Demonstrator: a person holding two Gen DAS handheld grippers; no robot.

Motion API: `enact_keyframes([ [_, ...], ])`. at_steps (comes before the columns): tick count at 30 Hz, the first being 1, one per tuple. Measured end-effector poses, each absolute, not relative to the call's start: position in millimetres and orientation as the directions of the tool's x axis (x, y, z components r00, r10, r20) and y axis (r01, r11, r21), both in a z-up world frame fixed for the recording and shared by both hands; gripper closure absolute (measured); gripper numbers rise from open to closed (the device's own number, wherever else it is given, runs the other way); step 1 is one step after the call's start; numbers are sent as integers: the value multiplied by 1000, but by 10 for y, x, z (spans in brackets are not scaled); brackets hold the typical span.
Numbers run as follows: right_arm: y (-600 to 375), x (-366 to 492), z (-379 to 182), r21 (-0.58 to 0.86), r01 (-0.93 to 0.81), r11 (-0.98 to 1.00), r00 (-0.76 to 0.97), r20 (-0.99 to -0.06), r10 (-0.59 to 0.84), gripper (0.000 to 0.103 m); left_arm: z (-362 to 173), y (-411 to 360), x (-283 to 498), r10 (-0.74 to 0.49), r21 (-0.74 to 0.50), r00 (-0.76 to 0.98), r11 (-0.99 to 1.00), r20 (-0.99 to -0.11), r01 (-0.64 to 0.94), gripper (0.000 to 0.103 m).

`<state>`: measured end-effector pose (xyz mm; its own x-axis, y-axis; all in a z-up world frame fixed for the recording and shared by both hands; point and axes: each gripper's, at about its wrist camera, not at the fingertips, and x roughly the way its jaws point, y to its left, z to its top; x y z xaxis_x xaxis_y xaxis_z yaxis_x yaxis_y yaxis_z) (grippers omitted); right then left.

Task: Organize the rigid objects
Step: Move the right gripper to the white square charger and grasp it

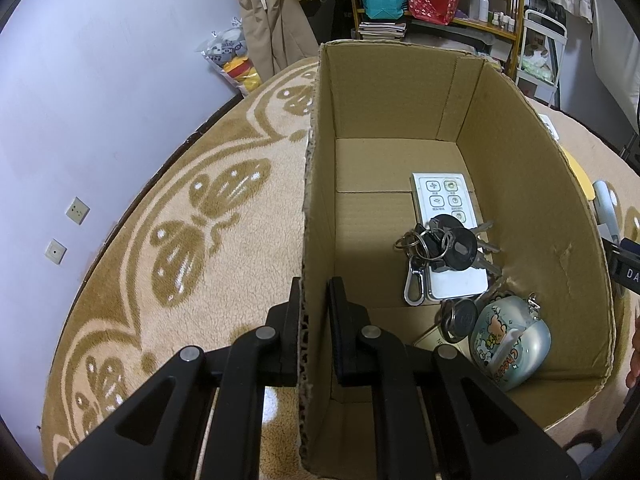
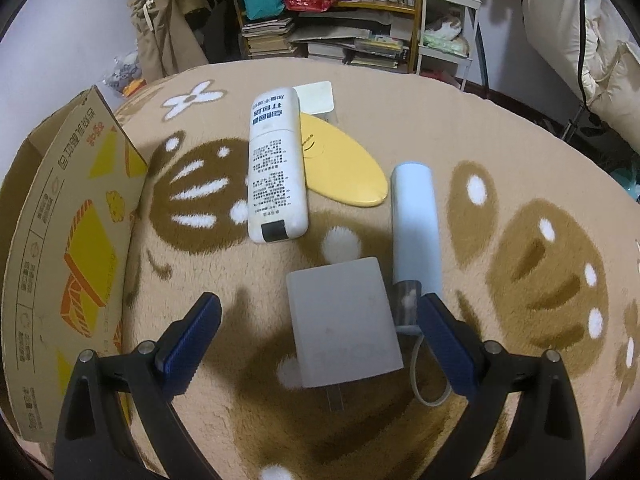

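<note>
My left gripper is shut on the left wall of the cardboard box, one finger outside and one inside. In the box lie a white remote, a bunch of keys on top of it, and a round cartoon case. My right gripper is open above a white charger plug, which lies between the fingers. A white remote, face down, a yellow oval object and a pale blue tube lie beyond on the blanket. The box stands to the left.
The brown patterned blanket covers the surface. A white square item lies behind the yellow oval. Shelves with books and bags stand at the back. The right gripper's edge shows past the box.
</note>
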<state>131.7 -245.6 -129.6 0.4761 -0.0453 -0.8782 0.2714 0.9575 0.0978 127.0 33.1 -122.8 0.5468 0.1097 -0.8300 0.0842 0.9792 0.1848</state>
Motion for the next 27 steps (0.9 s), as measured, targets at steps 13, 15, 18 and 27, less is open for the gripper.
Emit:
enact_keyframes([
  [13,-2709,1279,-1280,299,290,909,463,-875,140,21,-1230,378,1286,101,171,543,982,-834,79,91],
  [15,-2674,1298,-1284,282,287,916,459,-880,127,21,-1233,373,1284,104,175,544,981,-833,81,93],
  [18,-2615,1319,-1290,244,273,930,448,-888,102,21,-1231,382,1285,101,174,542,981,-834,84,94],
  [27,-2506,1365,-1472,146,271,951,389,-921,31,47,-1222,365,1282,110,185,543,979,-833,87,94],
])
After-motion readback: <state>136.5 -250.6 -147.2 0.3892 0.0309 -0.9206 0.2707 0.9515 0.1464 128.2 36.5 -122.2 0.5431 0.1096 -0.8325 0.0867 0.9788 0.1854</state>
